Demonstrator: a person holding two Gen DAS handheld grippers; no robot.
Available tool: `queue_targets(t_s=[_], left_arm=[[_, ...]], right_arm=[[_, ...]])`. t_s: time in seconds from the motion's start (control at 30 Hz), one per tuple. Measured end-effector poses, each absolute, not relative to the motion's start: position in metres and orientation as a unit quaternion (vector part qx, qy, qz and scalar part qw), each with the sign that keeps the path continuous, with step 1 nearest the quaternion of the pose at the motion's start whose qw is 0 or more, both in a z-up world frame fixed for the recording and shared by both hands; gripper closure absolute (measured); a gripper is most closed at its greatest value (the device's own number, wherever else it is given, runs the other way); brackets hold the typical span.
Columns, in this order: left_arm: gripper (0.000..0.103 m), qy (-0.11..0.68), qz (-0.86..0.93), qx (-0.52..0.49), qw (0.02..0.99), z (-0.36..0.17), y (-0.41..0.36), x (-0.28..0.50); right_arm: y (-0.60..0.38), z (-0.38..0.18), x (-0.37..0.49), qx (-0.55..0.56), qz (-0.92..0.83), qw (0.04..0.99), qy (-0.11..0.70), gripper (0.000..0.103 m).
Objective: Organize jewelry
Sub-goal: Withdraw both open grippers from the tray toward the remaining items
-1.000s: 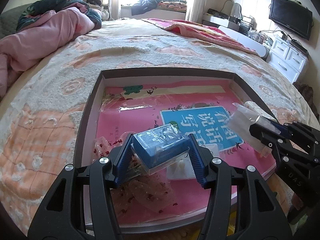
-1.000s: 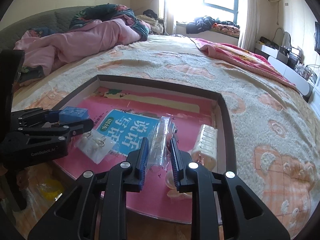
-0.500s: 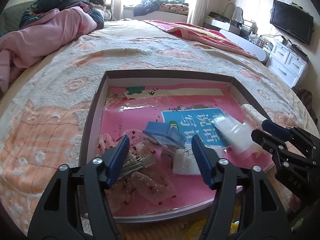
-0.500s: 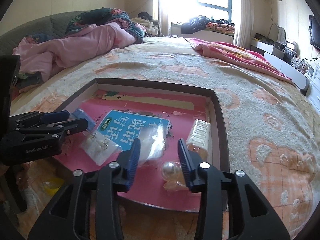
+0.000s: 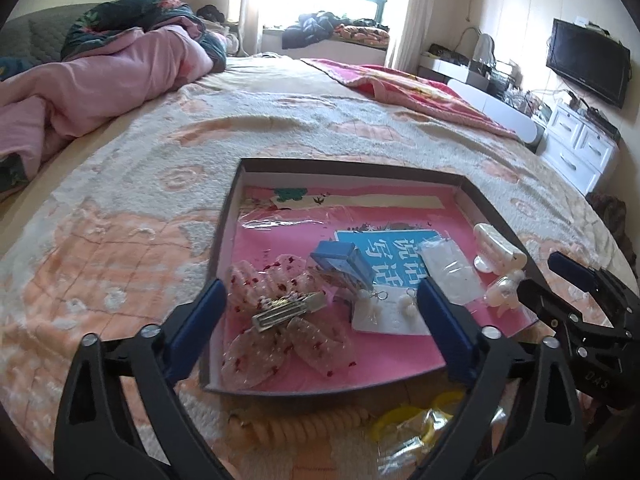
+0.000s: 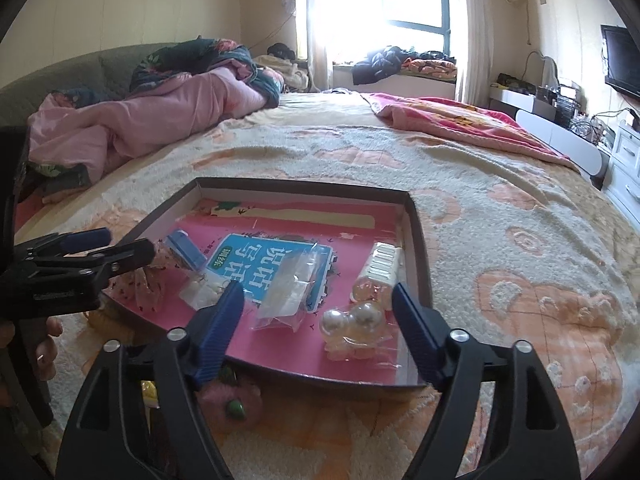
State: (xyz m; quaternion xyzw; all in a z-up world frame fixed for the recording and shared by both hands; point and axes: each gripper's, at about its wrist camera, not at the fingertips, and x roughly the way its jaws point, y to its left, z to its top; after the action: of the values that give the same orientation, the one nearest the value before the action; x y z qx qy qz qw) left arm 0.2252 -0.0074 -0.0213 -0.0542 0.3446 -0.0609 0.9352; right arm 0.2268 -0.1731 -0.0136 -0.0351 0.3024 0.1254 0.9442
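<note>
Release step: left hand-held gripper [image 5: 320, 312] and right hand-held gripper [image 6: 318, 304], jaws just opening, now apart, empty. Small blue plastic box [image 5: 340, 262] and clear plastic pouch [image 6: 290, 288] lie in shallow dark-rimmed pink-floored tray [image 5: 344, 168], frame centre. Next probably: fetch yellow rings [image 5: 416, 420] outside tray, lower frame.

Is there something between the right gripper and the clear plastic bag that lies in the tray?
Nothing visible does. The right gripper has just been opening and its jaws stand wide and empty, with the clear plastic bag lying free on the tray just ahead of them. The pearl ornament lies beside the bag, not in front of it.
</note>
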Motion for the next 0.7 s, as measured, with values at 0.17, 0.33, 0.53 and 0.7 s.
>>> queue_targets(t_s=[0.17,0.33,0.53,0.7], left_arm=[[0.012,0.333,-0.053,-0.056,0.940,-0.013,-0.003,0.214],[0.012,0.317,-0.052,-0.054,0.946,-0.004,-0.003,0.204],[0.012,0.298,-0.055,-0.051,0.952,0.005,-0.004,0.192],[0.012,0.286,-0.054,-0.060,0.955,0.011,0.001,0.181]], right_arm=[[-0.178,-0.008,0.218,-0.029,0.115,0.950,0.290,0.016],[-0.182,-0.002,0.207,-0.031,0.103,0.957,0.271,0.012],[-0.189,0.002,0.190,-0.028,0.092,0.961,0.259,0.011],[-0.193,0.005,0.180,-0.029,0.088,0.963,0.254,0.011]])
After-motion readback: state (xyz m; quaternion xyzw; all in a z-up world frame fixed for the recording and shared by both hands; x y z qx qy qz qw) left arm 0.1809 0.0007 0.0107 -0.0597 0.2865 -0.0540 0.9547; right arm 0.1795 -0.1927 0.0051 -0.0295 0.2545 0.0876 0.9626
